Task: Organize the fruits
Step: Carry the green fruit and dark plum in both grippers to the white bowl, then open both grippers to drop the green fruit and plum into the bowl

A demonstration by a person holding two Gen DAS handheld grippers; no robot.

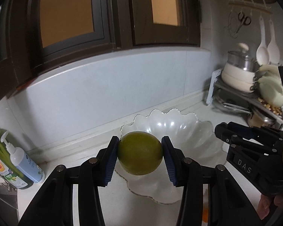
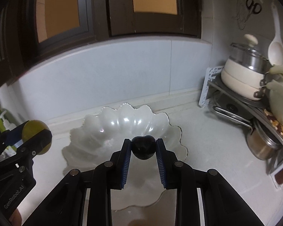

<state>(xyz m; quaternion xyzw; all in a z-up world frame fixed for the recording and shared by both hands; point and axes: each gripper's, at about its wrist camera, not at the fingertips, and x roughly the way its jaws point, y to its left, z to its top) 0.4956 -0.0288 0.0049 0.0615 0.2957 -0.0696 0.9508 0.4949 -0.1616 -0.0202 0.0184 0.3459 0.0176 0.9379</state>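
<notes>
Over scalloped glass bowl (image 2: 122,124): left gripper (image 1: 140,153) fingers clamp smooth green fruit (image 1: 140,153), right gripper (image 2: 143,148) fingers clamp glossy dark fruit (image 2: 143,147)

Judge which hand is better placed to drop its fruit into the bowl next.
Right, probably. The right gripper holds the dark fruit over the bowl interior. The left gripper holds the green fruit nearer the bowl's left rim, as the right wrist view shows.

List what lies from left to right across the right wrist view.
Green fruit in the left gripper → scalloped glass bowl → dark fruit in the right gripper → cream pot on the rack.
</notes>
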